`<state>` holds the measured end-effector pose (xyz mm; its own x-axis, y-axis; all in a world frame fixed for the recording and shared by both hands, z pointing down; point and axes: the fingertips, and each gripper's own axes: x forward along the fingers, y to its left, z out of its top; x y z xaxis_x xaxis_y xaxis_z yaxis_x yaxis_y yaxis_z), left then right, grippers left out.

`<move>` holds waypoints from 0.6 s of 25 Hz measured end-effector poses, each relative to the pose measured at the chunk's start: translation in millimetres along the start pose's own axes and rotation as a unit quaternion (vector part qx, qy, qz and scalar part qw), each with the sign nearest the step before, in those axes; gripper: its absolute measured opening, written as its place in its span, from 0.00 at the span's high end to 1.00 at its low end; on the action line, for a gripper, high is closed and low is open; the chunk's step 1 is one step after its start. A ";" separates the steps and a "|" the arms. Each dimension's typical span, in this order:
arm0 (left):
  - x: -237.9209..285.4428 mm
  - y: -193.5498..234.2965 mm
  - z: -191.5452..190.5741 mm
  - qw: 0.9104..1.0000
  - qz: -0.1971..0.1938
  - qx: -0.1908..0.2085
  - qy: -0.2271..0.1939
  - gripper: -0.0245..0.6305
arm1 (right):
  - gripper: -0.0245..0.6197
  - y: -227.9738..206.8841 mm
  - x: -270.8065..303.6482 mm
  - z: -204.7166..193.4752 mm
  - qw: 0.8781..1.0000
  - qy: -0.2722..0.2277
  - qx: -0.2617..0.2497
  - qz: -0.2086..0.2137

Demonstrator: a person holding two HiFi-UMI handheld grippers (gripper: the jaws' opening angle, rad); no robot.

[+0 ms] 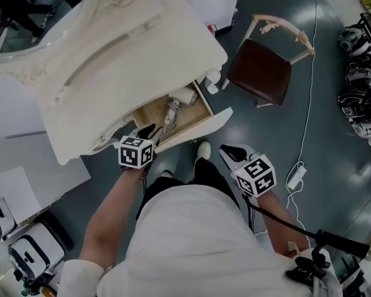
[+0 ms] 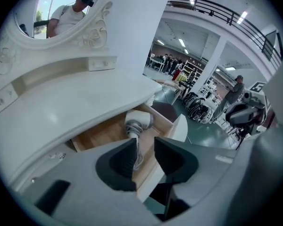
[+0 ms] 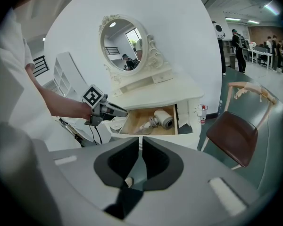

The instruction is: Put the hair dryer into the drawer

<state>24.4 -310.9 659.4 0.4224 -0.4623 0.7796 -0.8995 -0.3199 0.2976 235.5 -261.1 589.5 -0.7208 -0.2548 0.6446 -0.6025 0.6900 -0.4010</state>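
The hair dryer (image 1: pixel 182 96) lies inside the open drawer (image 1: pixel 201 127), near the centre of the head view. Its white barrel rests toward the drawer's upper right corner, and its handle and cord trail down-left over the wooden bottom. The drawer juts out from under the white worktop (image 1: pixel 130 48), which fills the upper left of that frame beneath an oval mirror (image 1: pixel 31 17). The left tongs (image 1: pixel 149 130) hover just below the drawer's lower left corner. In the left gripper view their two pads stand spread with a clear gap and grip nothing. The hair dryer shows beyond that gap, apart from the pads. The right tongs (image 1: pixel 230 150) sit lower right of the drawer over the grey-green floor (image 1: pixel 321 104), well clear of the drawer front. In the right gripper view their pads are pressed nearly together, leaving only a thin slit, with nothing between them. A chair (image 1: pixel 260 73) with a dark brown seat stands at the upper right, beside the worktop.
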 end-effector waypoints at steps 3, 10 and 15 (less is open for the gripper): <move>-28.2 -2.0 -10.9 1.000 -0.002 -0.005 -0.017 0.88 | 0.93 18.5 4.4 2.3 1.000 0.001 -0.014 -0.001; -96.1 -2.4 -49.1 0.998 -0.044 -0.021 -0.046 0.96 | 0.93 75.1 24.7 5.9 0.999 0.003 -0.037 -0.006; -146.5 -7.6 -74.5 0.994 -0.078 -0.030 -0.068 0.96 | 0.94 119.7 37.3 5.3 0.998 0.005 -0.055 -0.010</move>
<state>-39.0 -179.2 583.9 0.5642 -0.5206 0.6409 -0.8256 -0.3476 0.4444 134.7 -191.5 562.1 -0.7059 -0.2623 0.6580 -0.5745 0.7554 -0.3151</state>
